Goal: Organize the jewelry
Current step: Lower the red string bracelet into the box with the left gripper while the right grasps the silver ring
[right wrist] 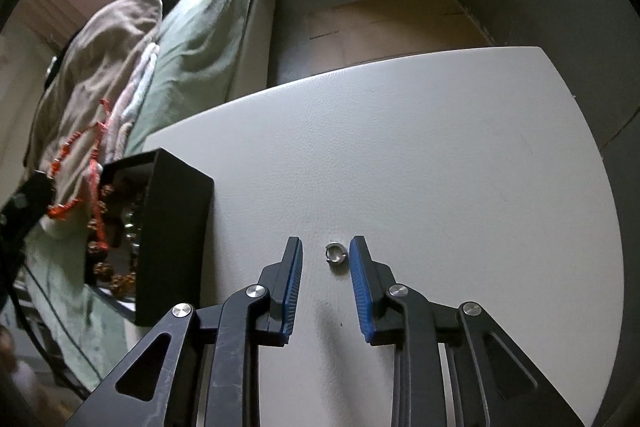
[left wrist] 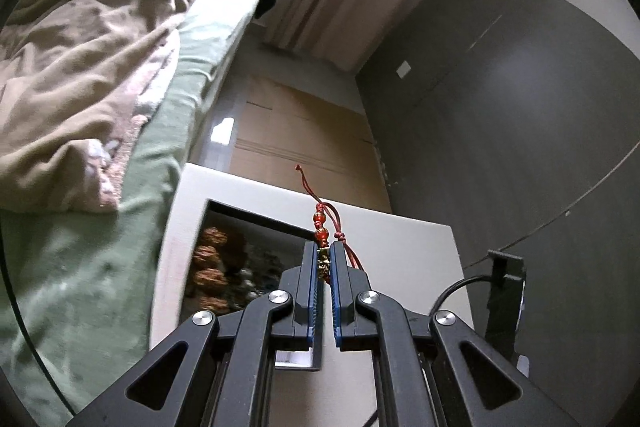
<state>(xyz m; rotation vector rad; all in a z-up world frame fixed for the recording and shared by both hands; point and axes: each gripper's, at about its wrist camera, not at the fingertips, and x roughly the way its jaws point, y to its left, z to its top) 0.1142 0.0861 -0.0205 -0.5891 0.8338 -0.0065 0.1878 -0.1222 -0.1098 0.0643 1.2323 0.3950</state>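
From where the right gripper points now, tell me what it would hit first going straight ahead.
Probably the small silver ring, lying on the white table between the right gripper fingers, nearer the right-hand one. Depth is unclear; the tabletop beneath it comes next.

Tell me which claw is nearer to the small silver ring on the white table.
Right. The right claw is open with the small silver ring between its fingertips, beside the right pad. The left claw is over the black box, shut on a red beaded bracelet.
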